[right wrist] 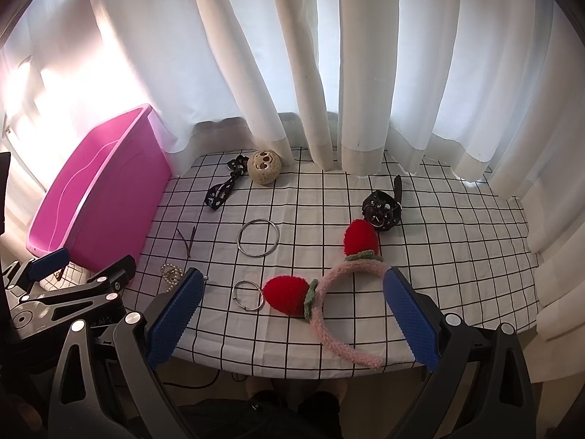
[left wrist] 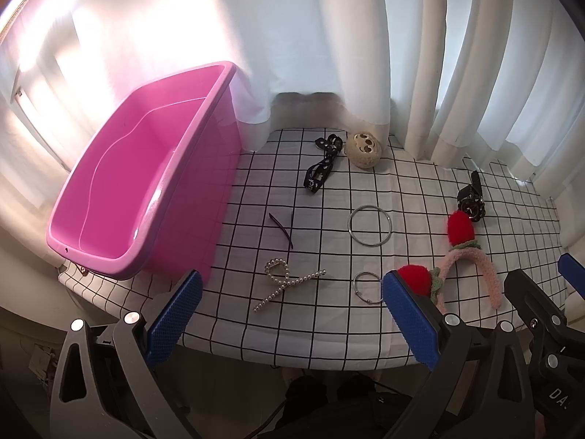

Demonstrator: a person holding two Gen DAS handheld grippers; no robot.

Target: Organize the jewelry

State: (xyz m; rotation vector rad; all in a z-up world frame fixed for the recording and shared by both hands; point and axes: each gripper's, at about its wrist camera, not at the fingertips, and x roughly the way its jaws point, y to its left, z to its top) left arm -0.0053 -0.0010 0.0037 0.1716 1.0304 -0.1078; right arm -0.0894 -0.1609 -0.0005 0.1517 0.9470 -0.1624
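Two blue-padded grippers, left [left wrist: 290, 314] and right [right wrist: 292, 316], hover with jaws spread wide, holding nothing. Right of the empty pink plastic tub [left wrist: 146, 183], on the grid-checked cloth [right wrist: 457, 256], lie a fuzzy pink headband with two red strawberries [right wrist: 329, 292], large steel ring [right wrist: 258, 237], pearl hair clip [left wrist: 285, 285] and black wristwatch [right wrist: 382, 212].

Pink bin [left wrist: 146, 179] at table's left, nothing inside. Right of bin: black hairpin [left wrist: 281, 229], pearl clip [left wrist: 283, 281], large silver ring [left wrist: 369, 225]. Farther right of bin: strawberry headband [left wrist: 471, 263], black watch [left wrist: 471, 197]. Left gripper [left wrist: 290, 320] spread wide, holding nothing.
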